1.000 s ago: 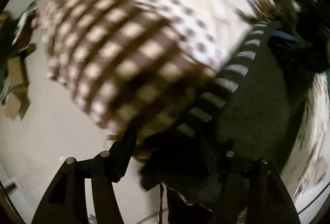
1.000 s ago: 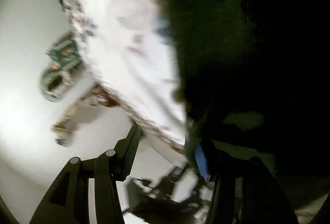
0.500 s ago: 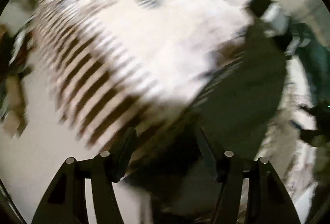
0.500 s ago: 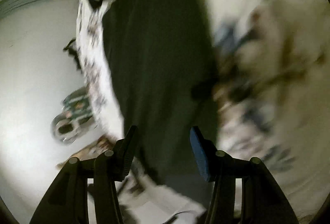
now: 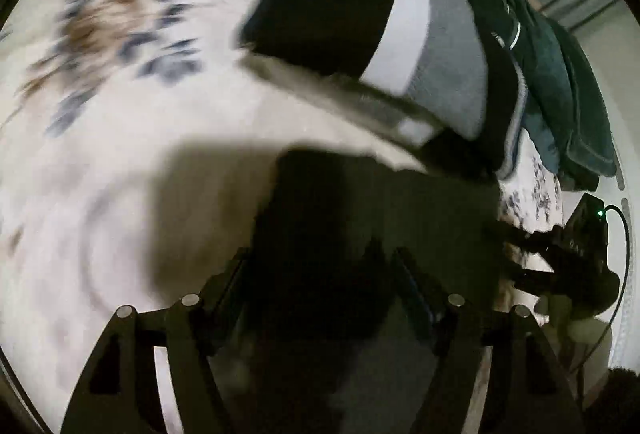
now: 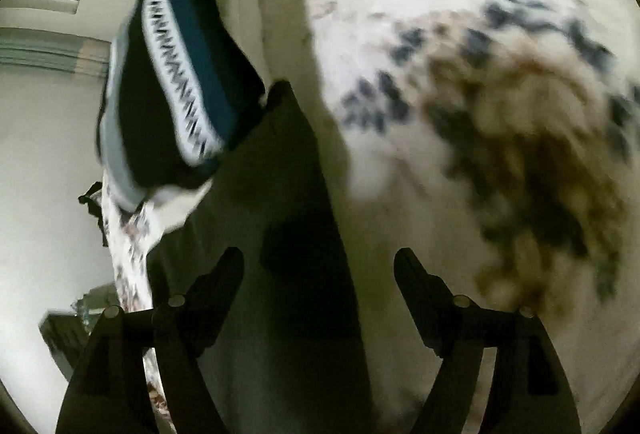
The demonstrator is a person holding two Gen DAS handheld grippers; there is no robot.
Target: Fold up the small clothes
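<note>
A dark green garment (image 5: 380, 202) lies spread on the floral bed sheet (image 5: 120, 114), blurred by motion. My left gripper (image 5: 320, 274) hangs over its near end, jaws opening and wide apart, with the dark cloth lying in the gap. In the right wrist view the same garment (image 6: 256, 194) runs away from my right gripper (image 6: 318, 266). Its jaws are opening too, the left finger over the cloth and the right finger over bare sheet (image 6: 440, 34), gripping nothing. A folded black, white and grey piece (image 5: 332, 2) rests past the garment's far end, seen with a zigzag band (image 6: 180, 82).
A heap of dark teal clothes (image 5: 560, 94) lies at the right behind the folded piece. The right gripper's black housing (image 5: 580, 246) shows at the right edge. The bed's edge drops to a pale floor (image 6: 40, 154) with some clutter (image 6: 80, 314).
Both cameras swung from the bed's edge and floor to over the sheet. The dark garment, hanging from the grippers before, now lies on the bed. The right jaws have widened.
</note>
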